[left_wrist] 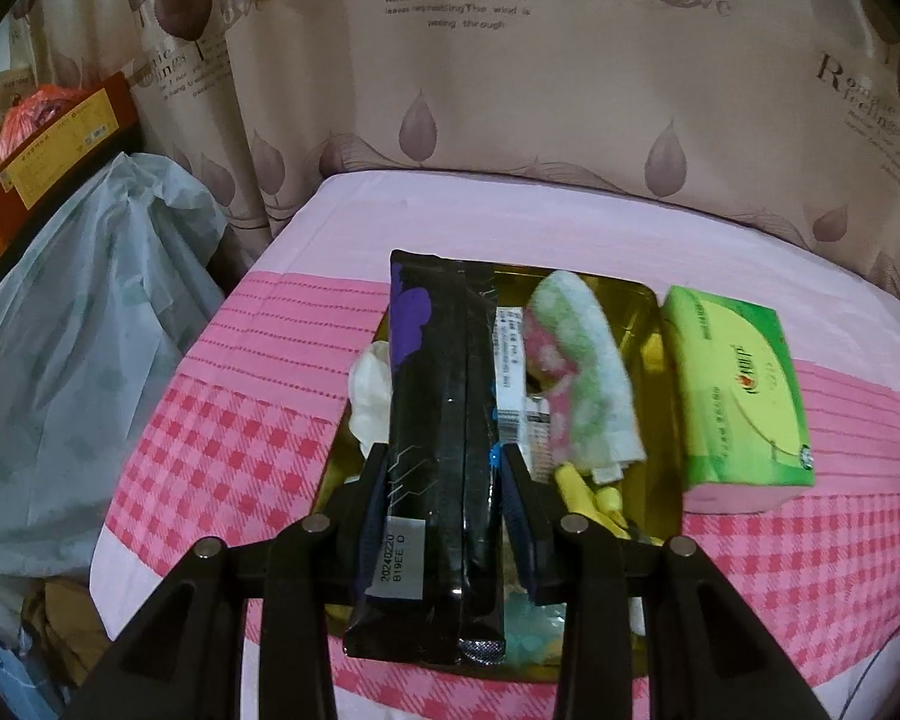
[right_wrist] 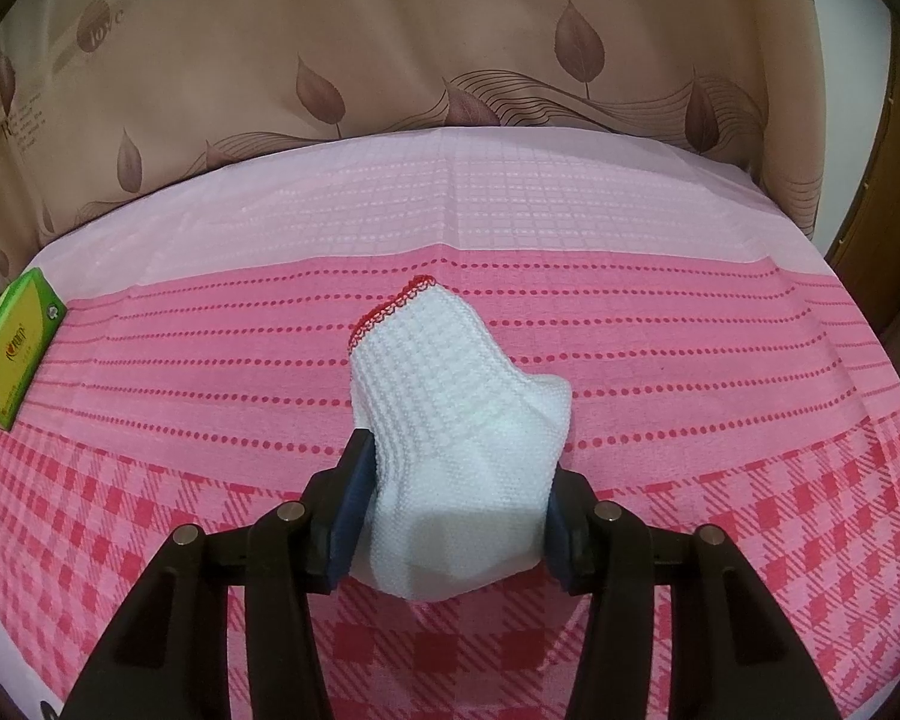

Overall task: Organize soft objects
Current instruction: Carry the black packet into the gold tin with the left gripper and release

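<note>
In the left wrist view, the left gripper (left_wrist: 441, 462) has its jaws about half open and closed on a long black packet (left_wrist: 432, 420) with a purple print and a white date label; both pads press on its sides, so the packet is held lengthwise between them. The packet hangs over a yellow tray (left_wrist: 645, 306) that lies on the surface with a pink checked cloth (left_wrist: 228, 420). In the tray there are a rolled green and pink dotted towel (left_wrist: 576, 372), something white and crumpled (left_wrist: 369, 396) at its left edge, and some small yellow things that I cannot identify. A green tissue pack (left_wrist: 738, 396) lies on the cloth just beside the right side of the tray. In the right wrist view, the right gripper (right_wrist: 459, 468) holds a white knitted glove (right_wrist: 450, 450) with a red edge at the cuff; the jaws are partly open and the pads squeeze the glove from both sides, the cuff pointing away over the pink cloth (right_wrist: 690, 360). The same green tissue pack (right_wrist: 15, 354) is seen far at the left edge.
</note>
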The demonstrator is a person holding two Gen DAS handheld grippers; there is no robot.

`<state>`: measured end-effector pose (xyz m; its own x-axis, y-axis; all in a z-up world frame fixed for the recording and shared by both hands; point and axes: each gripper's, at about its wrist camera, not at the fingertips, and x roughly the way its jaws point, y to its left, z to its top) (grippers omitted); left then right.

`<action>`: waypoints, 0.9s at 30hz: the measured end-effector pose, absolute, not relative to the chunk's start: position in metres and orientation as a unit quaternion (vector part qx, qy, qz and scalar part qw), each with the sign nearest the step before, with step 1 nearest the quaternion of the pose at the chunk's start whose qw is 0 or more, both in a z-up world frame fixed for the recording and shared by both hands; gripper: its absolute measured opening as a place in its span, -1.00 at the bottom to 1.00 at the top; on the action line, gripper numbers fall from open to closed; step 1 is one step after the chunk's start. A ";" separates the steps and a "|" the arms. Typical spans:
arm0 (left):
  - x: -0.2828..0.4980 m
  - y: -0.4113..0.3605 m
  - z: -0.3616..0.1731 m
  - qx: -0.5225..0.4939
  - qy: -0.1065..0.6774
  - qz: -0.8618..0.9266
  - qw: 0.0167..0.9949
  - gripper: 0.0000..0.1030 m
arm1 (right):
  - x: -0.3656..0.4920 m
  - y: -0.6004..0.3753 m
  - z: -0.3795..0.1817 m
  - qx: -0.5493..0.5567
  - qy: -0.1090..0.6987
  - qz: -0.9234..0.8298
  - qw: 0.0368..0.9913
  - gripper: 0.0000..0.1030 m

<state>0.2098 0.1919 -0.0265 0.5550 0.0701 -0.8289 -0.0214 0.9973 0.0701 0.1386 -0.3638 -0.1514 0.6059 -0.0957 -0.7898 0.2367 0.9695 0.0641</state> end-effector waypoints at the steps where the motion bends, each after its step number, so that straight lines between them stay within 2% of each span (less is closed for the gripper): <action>1: 0.212 0.193 -0.028 0.025 0.474 0.024 0.880 -0.31 | 0.139 -0.364 -0.152 0.081 0.434 -0.093 0.892 -0.10; 14: 0.225 0.203 -0.054 0.012 0.495 0.013 0.869 -0.25 | 0.138 -0.364 -0.152 0.077 0.435 -0.096 0.892 -0.07; 19: 0.226 0.208 -0.053 0.005 0.506 -0.003 0.863 0.00 | 0.139 -0.364 -0.152 0.075 0.435 -0.097 0.892 -0.07; 27: 0.213 0.215 -0.038 -0.004 0.498 -0.010 0.867 0.10 | 0.139 -0.364 -0.152 0.075 0.436 -0.099 0.891 -0.05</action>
<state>0.2128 0.2148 -0.0383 0.5031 -0.0220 -0.8640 0.0138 0.9998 -0.0174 0.1387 -0.3635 -0.1519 0.6006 -0.1110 -0.7918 0.2414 0.9693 0.0472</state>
